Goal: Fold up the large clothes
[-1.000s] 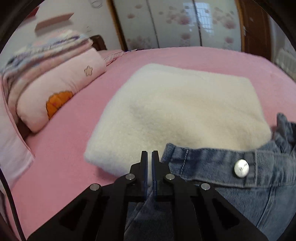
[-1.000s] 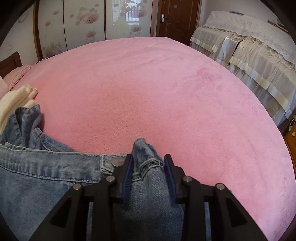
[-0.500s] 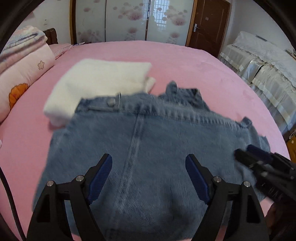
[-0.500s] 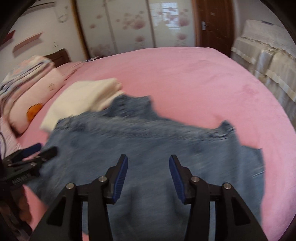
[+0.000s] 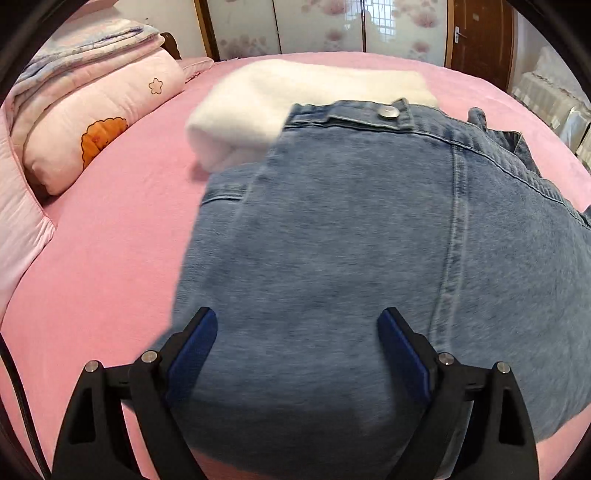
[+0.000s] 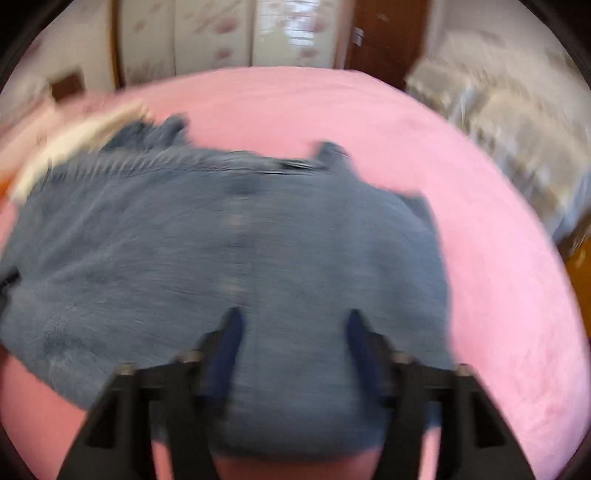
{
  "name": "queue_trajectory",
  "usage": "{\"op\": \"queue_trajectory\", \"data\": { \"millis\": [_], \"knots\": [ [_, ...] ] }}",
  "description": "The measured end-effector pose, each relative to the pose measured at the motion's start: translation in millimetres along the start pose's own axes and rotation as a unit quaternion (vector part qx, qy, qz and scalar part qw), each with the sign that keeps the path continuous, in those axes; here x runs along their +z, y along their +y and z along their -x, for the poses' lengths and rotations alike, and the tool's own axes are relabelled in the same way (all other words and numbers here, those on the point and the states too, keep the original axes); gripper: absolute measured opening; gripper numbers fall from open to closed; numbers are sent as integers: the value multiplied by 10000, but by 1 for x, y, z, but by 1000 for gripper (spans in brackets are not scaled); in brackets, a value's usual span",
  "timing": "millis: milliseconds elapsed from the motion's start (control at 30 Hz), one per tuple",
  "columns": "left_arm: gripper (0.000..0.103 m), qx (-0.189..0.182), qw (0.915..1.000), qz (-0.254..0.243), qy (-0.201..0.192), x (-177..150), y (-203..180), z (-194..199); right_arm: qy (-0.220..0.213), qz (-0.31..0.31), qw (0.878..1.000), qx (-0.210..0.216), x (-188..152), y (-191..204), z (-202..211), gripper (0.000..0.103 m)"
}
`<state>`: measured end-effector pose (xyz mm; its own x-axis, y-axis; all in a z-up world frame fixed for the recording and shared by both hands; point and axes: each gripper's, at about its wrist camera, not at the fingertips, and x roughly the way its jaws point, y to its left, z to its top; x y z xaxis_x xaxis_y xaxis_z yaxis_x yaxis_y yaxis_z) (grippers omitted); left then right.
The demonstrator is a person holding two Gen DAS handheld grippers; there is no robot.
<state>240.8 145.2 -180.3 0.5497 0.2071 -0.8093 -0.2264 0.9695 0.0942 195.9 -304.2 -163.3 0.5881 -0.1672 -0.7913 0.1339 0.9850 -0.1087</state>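
A folded blue denim garment lies on the pink bed, its top edge with a metal button resting over a folded white fleece. My left gripper is open and empty, its blue pads above the near part of the denim. In the blurred right wrist view the denim spreads across the bed, and my right gripper is open and empty above its near edge.
Folded pink quilts and a pillow with an orange print lie stacked at the left. A wardrobe with flowered doors and a brown door stand behind. A second bed with cream covers is at the right.
Both grippers have let go of the denim, opened and drawn back. The denim now lies flat on the bed, partly over the white fleece. The right view is blurred by motion.
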Motion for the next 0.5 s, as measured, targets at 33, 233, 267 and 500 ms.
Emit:
{"op": "queue_trajectory", "data": {
  "millis": [33,233,267,500],
  "knots": [
    [89,55,10000,-35,-11,-1,4,0,29,0,9993,-381,-4,-16,-1,43],
    [89,311,9995,-92,-52,-8,-3,6,150,-717,9973,-65,-18,-59,-2,59],
    [89,335,9994,-76,-15,-6,-3,5,134,-633,9977,-189,-16,-54,-1,59],
    [89,395,9989,-77,245,3,-3,20,65,-488,9986,-183,-7,-40,14,59]
  ]
}}
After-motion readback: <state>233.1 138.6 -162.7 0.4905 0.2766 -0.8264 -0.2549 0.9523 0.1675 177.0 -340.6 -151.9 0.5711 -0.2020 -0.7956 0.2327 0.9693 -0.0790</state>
